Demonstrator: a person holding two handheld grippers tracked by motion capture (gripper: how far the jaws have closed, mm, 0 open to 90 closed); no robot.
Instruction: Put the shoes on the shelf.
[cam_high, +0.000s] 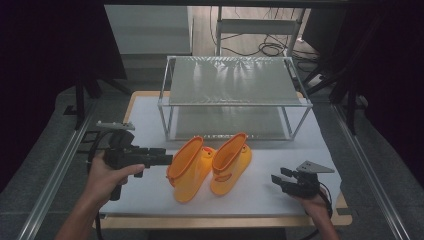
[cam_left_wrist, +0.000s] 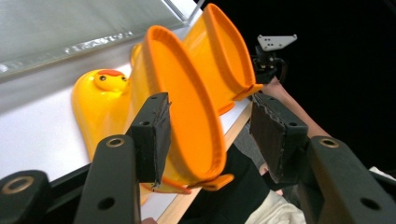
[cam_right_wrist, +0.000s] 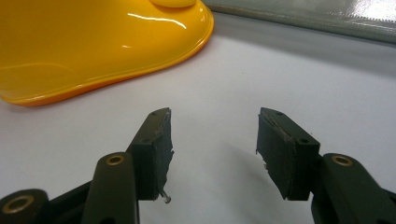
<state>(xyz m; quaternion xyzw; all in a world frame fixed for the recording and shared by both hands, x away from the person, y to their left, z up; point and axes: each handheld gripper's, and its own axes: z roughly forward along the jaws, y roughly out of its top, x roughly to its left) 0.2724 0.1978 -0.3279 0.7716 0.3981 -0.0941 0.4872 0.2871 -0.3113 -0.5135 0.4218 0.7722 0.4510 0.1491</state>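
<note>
We list two glossy yellow rubber boots (cam_high: 210, 167), hollow shafts empty; left gripper (cam_high: 167, 159) and right gripper (cam_high: 278, 181) both gape, holding nothing

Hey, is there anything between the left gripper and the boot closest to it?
Nothing visible. The left gripper is open beside the rim of the left boot, with only open air in the gap. From the left gripper view, that boot's opening sits right ahead of the jaws, and the right boot stands beyond it.
</note>
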